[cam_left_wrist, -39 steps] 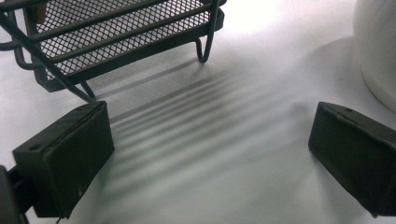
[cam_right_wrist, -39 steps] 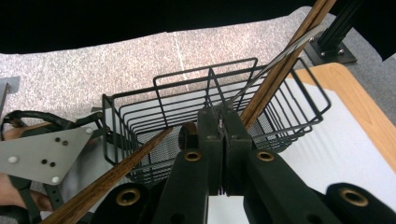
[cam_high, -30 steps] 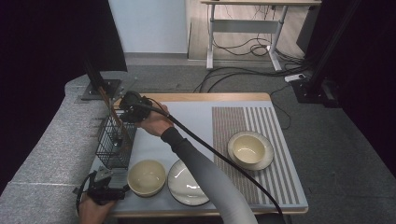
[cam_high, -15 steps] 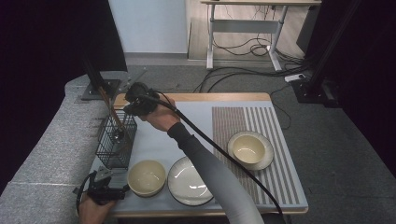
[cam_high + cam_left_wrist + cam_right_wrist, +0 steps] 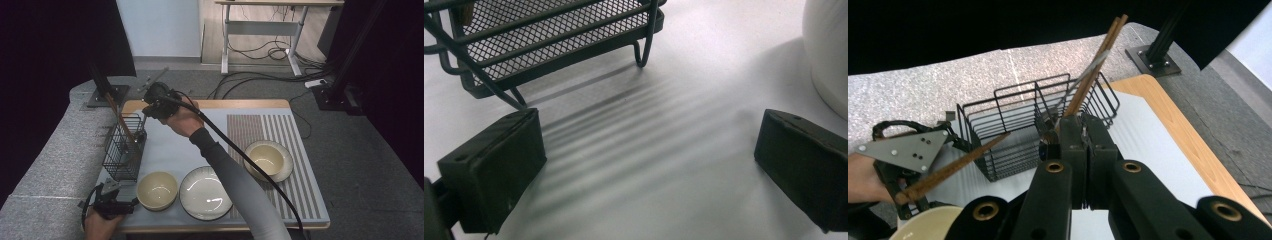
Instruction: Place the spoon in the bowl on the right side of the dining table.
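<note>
The right gripper (image 5: 1082,122) has its two jaws pressed together with nothing clamped, hovering above the black wire cutlery basket (image 5: 123,147), where two wooden chopsticks (image 5: 1095,62) stand tilted with a metal utensil and a third chopstick (image 5: 953,169) leans out separately. The left gripper (image 5: 649,165) rests low on the white mat (image 5: 165,150), jaws wide apart and holding nothing, just beside the basket. Two cream bowls (image 5: 156,190) and one plate (image 5: 205,192) sit on the mat; no writing is legible.

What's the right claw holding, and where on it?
Cannot tell: the right claw is shut by the wire basket, and its tips hide any pinch on the chopsticks.
</note>
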`<action>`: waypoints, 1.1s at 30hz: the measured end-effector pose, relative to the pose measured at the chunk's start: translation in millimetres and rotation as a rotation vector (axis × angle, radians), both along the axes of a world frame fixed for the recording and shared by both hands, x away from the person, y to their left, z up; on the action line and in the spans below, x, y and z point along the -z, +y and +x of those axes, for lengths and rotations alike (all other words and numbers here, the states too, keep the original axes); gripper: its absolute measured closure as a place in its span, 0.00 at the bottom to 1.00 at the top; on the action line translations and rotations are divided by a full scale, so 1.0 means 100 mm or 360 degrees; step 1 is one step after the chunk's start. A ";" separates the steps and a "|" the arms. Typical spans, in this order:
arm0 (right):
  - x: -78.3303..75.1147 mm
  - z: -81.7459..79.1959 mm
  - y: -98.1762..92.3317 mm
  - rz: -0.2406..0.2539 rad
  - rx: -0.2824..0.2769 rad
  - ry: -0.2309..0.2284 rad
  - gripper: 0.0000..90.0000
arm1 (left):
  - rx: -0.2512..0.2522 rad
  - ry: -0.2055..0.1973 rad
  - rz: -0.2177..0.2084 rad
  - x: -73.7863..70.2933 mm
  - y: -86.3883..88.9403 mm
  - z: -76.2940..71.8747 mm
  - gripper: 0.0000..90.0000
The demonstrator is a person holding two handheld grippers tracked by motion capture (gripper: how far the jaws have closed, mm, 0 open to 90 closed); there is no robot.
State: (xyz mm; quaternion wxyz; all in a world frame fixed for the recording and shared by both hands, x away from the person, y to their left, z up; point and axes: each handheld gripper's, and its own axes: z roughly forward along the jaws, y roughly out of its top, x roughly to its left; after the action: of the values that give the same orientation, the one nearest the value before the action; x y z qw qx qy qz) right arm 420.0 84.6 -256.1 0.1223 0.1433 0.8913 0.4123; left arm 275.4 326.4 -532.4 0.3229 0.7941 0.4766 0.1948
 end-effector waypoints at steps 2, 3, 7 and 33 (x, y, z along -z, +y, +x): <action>0.00 0.00 -0.04 -0.0002 0.0014 -0.0002 0.99 | 0.0001 -0.0001 0.0003 0.00 0.00 0.00 0.00; 0.01 0.00 -0.06 -0.0002 0.0017 0.0000 0.99 | 0.0001 -0.0001 0.0003 0.00 0.00 0.00 0.00; 0.03 0.01 -0.15 -0.0016 0.0048 -0.0003 0.99 | 0.0000 -0.0003 0.0005 0.00 0.00 0.00 0.00; 0.25 0.12 -0.92 -0.0072 0.0243 0.0027 0.99 | 0.0002 -0.0003 0.0006 0.00 0.00 0.00 0.00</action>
State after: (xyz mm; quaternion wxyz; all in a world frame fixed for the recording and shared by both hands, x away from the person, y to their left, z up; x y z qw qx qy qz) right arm 431.5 -6.9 -281.2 0.1491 0.2116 0.8879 0.3803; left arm 275.4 326.6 -532.4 0.3221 0.7948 0.4754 0.1961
